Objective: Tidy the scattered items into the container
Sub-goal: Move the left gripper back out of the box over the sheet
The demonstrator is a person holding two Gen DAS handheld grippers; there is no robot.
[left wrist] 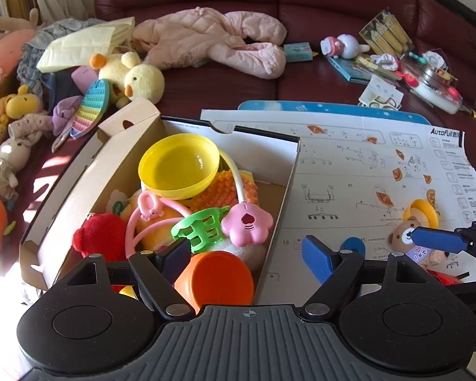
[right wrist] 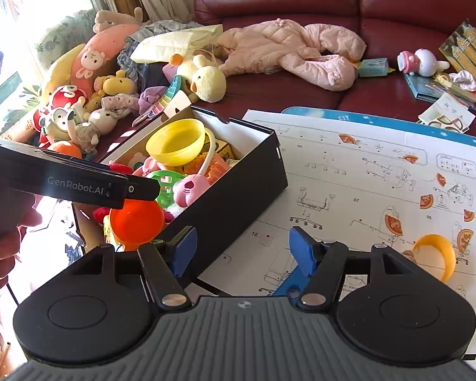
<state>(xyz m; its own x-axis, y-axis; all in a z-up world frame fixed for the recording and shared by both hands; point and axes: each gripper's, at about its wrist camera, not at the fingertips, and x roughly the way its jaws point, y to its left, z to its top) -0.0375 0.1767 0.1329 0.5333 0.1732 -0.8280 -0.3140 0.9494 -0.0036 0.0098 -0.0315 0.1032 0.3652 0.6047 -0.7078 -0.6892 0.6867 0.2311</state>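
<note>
While my left gripper (left wrist: pixel 247 258) hangs over the near end of the box (left wrist: pixel 79 187), its jaws stand wide with nothing pressed between the blue pads; an orange cup (left wrist: pixel 219 281) sits just below them, inside the box. My right gripper (right wrist: pixel 242 250) is also parted and empty, over the instruction sheet (right wrist: pixel 365 184) beside the box's black wall (right wrist: pixel 238 197).

Left view only: a small teddy bear (left wrist: pixel 407 236) on the sheet, right gripper's blue pad just beside it, a yellow cup (left wrist: pixel 423 211) behind. Right view shows that cup (right wrist: pixel 438 254) on its side but only a sliver of the bear; it also shows my left gripper's arm crossing the box and a hand (right wrist: pixel 3 244) at the frame edge.

Box contents: yellow bowl (left wrist: pixel 177 165), green plastic cage (left wrist: pixel 201 228), pink paw-shaped toy (left wrist: pixel 247 223), red plush (left wrist: pixel 101 236), pink ring (left wrist: pixel 149 203), orange knobbly piece (left wrist: pixel 220 189).
</note>
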